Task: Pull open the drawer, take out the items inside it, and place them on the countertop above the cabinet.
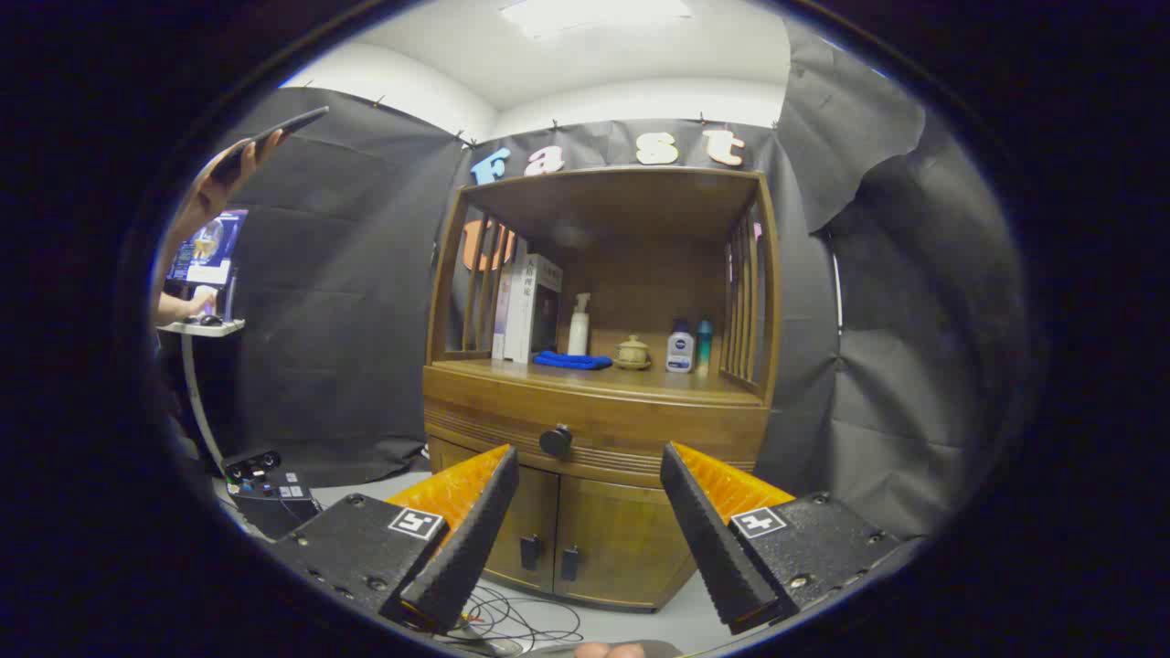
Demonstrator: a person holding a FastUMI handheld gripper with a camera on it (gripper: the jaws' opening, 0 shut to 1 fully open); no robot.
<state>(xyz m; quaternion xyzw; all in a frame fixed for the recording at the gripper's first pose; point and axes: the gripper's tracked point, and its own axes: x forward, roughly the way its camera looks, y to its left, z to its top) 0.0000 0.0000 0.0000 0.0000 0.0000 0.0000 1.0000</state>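
A wooden cabinet (599, 402) stands ahead against the black cloth wall. Its drawer (594, 425) is closed, with a round dark knob (555, 441) on its front. My gripper (590, 457) is open, fingers spread wide with nothing between them. The knob sits just beyond and slightly above the left fingertip (503, 461). The countertop (640, 376) above the drawer holds books (526, 311), a white spray bottle (579, 325), a blue cloth (571, 360), a small pot (632, 353), and two small bottles (689, 347). The drawer's contents are hidden.
Two lower cabinet doors (585, 535) with dark handles sit under the drawer. Cables (512, 621) lie on the floor before the cabinet. To the left, a person's hand (215, 187) holds a phone near a small stand with a screen (206, 251). A black box (270, 493) sits on the floor.
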